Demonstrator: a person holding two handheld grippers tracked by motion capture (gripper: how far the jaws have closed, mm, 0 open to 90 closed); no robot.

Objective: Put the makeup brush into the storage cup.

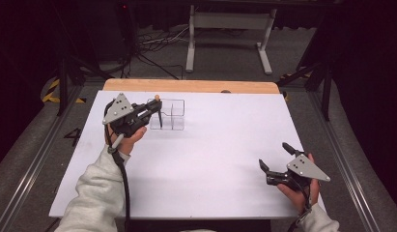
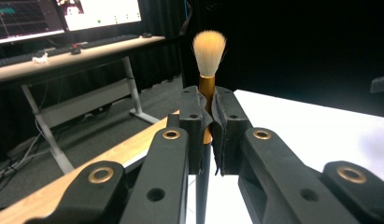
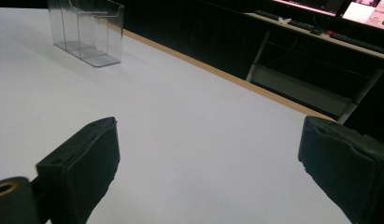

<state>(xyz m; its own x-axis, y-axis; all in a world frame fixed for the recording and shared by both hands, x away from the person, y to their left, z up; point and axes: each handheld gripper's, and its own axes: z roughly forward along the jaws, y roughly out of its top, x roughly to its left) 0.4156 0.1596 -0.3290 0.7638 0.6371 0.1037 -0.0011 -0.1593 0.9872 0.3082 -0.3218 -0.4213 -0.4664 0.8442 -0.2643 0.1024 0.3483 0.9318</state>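
Left gripper [image 2: 206, 123]: my jaws were pressed onto makeup brush [image 2: 208, 56], pinching gold ferrule, bristles up, dark handle hanging below pads. Upright hold judged to suit dropping handle-first into clear acrylic organizer [image 1: 168, 115]. In high view, left gripper [image 1: 152, 110] held brush [image 1: 159, 112] over organizer's left compartment; whether handle tip touched floor, could not tell. Right gripper [image 3: 208, 154]: my jaws were spread wide, holding nothing, hovering over bare white table [image 1: 210, 159], well apart from organizer [image 3: 87, 32], likely parked clear of the work.
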